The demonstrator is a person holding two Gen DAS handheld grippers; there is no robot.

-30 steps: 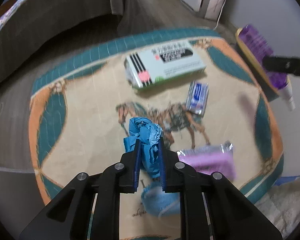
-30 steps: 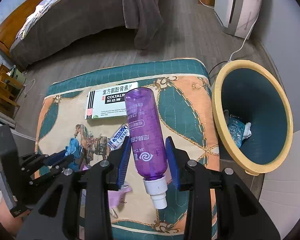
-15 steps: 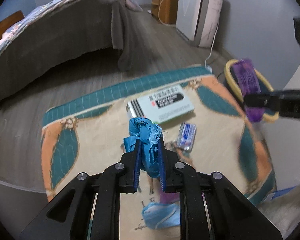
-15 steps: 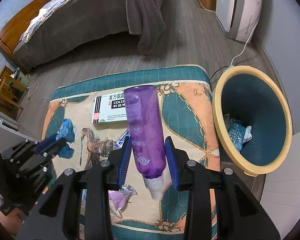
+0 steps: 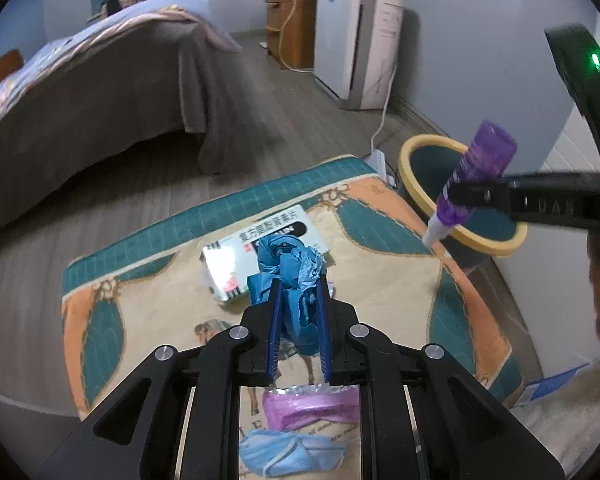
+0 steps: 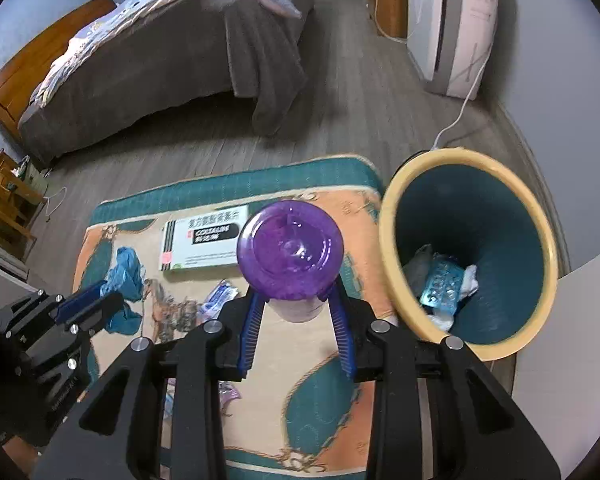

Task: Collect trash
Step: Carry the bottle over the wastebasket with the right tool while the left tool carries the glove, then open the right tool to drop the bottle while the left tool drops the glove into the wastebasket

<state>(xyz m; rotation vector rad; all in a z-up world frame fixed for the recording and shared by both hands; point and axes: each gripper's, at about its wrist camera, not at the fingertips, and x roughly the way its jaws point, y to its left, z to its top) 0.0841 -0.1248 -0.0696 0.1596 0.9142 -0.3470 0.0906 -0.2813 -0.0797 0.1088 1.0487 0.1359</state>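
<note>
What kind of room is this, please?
Most likely a bedroom in a home: a bed with rumpled bedding, a wooden nightstand against the far wall, and a patterned rug on the wood floor.

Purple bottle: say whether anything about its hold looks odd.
The purple bottle hangs cap-down in the right gripper, tilted, gripped low near the white cap so most of it juts past the fingers. It sits beside the bin, not clearly over it.

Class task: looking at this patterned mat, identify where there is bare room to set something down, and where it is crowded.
Free: the patterned mat's orange-teal side between the white medicine box and yellow-rimmed bin. Crowded: the near edge, with pink wrapper and blue face mask.
</note>
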